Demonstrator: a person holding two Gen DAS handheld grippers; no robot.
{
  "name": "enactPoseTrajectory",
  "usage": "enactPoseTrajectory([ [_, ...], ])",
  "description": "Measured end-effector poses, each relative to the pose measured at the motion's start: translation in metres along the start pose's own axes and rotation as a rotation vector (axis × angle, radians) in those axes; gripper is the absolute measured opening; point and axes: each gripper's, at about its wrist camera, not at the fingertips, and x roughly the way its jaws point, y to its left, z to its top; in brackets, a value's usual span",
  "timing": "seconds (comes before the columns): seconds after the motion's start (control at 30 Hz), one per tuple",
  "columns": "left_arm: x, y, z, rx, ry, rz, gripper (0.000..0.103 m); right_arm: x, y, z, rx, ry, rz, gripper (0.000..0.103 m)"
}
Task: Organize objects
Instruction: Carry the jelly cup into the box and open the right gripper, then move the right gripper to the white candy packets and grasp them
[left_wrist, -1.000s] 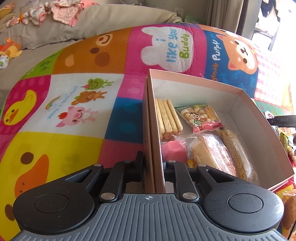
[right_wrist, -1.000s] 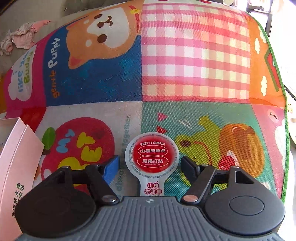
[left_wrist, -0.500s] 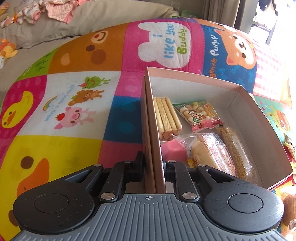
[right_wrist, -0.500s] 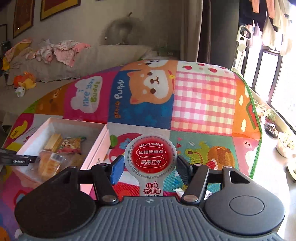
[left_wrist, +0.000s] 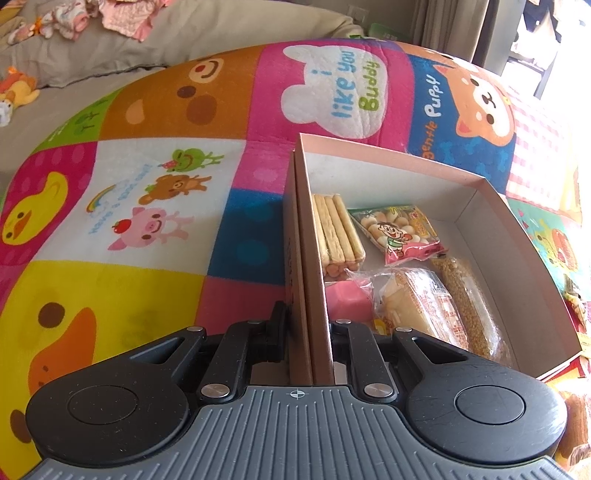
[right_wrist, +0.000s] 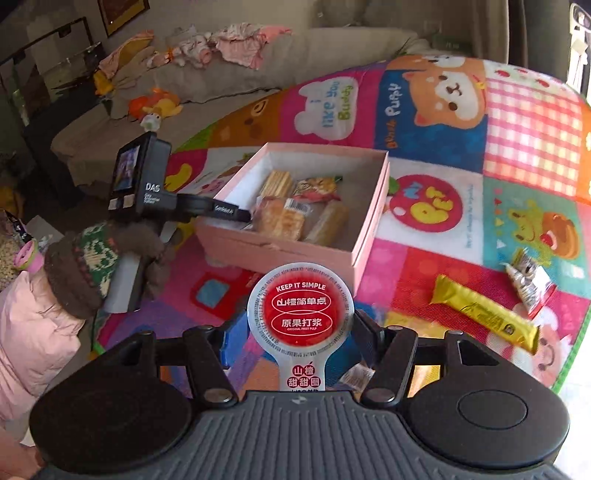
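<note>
pink cup (left_wrist: 349, 301) half hidden behind box wall (left_wrist: 312, 280), yellow bar (right_wrist: 484, 312) print unreadable

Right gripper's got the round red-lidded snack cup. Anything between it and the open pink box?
Nothing visible blocks it. The snack cup sits in the right gripper short of the pink box, whose open top shows bare floor at the far right. The left gripper clamps the box's left wall.

The pink box (right_wrist: 295, 251) sat open on the patchwork mat, holding biscuit sticks (left_wrist: 338, 232), a cartoon snack bag (left_wrist: 399, 232), a pink block (left_wrist: 347, 299) and two wrapped cakes (left_wrist: 421, 310). A round red-lidded jelly cup (right_wrist: 301, 308) hung upright before the box — and a yellow bar (right_wrist: 484, 314) and a small silver packet (right_wrist: 526, 277) lay loose on the mat to the box's right.
</note>
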Motion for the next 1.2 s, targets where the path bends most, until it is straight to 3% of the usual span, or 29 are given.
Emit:
enactPoseTrajectory([
  [0.13,0.0,0.001,-0.001,0.003,-0.01,-0.005,0.016,0.013,0.013,0.001,-0.023,0.023,0.0,0.061],
  [0.23,-0.001,0.0,-0.003,0.007,-0.018,-0.005,0.016,0.016,0.012,0.016,-0.008,-0.008,-0.015,0.061],
  [0.47,-0.001,0.0,-0.004,0.007,-0.021,-0.006,0.016,0.011,-0.006,0.091,0.06,-0.23,-0.113,0.061],
  [0.5,-0.001,0.0,-0.004,0.006,-0.021,-0.008,0.016,0.015,-0.01,0.101,0.071,-0.249,-0.127,0.064],
  [0.53,-0.001,0.0,-0.004,0.006,-0.02,-0.01,0.016,0.019,-0.014,0.109,0.078,-0.257,-0.143,0.077],
  [0.6,-0.001,0.001,-0.004,0.009,-0.022,-0.014,0.016,0.026,-0.021,0.116,0.083,-0.278,-0.189,0.084],
  [0.77,-0.001,0.001,-0.005,0.011,-0.028,-0.013,0.016,0.031,-0.038,0.094,0.079,-0.236,-0.215,0.084],
  [0.97,-0.001,0.0,-0.005,0.009,-0.031,-0.009,0.016,0.028,-0.067,0.041,0.092,-0.174,-0.324,0.085],
  [1.2,-0.001,-0.001,-0.005,0.009,-0.033,0.002,0.016,0.026,-0.086,-0.02,0.165,-0.118,-0.309,0.089],
])
